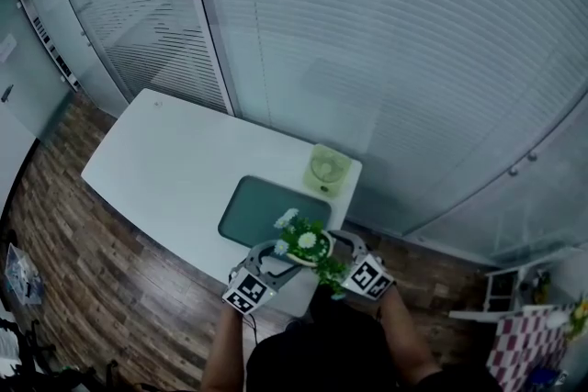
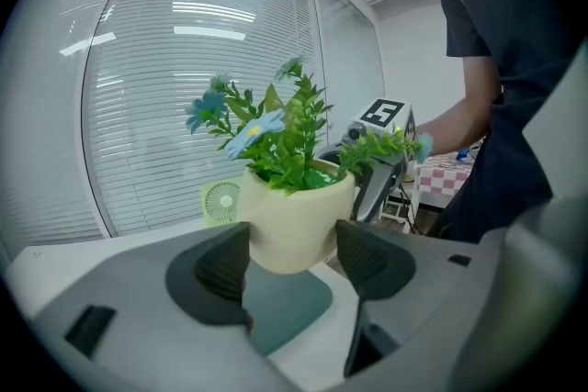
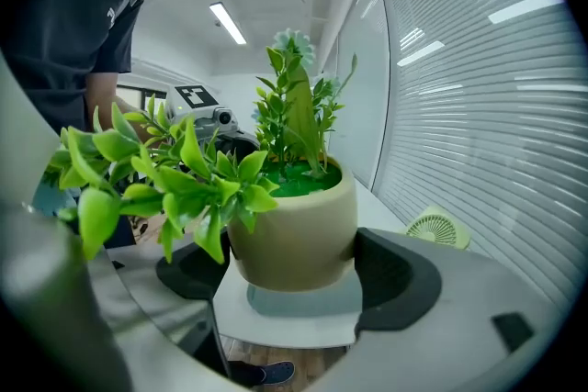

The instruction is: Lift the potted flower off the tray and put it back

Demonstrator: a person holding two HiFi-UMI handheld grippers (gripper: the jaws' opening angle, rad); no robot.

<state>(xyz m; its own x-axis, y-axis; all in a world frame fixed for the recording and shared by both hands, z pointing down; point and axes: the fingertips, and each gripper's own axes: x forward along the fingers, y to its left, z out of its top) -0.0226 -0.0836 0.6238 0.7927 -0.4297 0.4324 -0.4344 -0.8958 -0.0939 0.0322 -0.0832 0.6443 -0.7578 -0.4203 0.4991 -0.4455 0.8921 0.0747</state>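
- A white rectangular table (image 1: pixel 165 170) is standing on a wood-plank floor (image 1: pixel 83 271), in front of glass walls hung with white blinds (image 1: pixel 413 60).
- A dark grey-green flat tray with rounded corners (image 1: pixel 262 202) is lying on the table, close to the edge nearest the person.
- The left hand-held gripper (image 2: pixel 292 260) is reaching in from the person's left. Its jaws are standing apart by the pot's width, and their dark ribbed pads (image 2: pixel 223 263) are pressing on opposite sides of the pot.
- The right hand-held gripper (image 3: pixel 289 275) is facing it from the other side. Its jaws are likewise spread around the pot's lower half, clamping it.
- Each hand-held gripper is carrying a cube (image 1: pixel 246 291) that is showing a black-and-white square marker pattern.
- The potted flower (image 1: pixel 308 243), a cream rounded pot of green plastic leaves and pale blue blossoms, is hanging upright between the two hand-held grippers. Its base is clear of the tray, above the tray's near right corner.
- A small pale green round desk fan (image 1: pixel 328 170) is sitting on the table just beyond the tray's far right corner, well apart from the pot.
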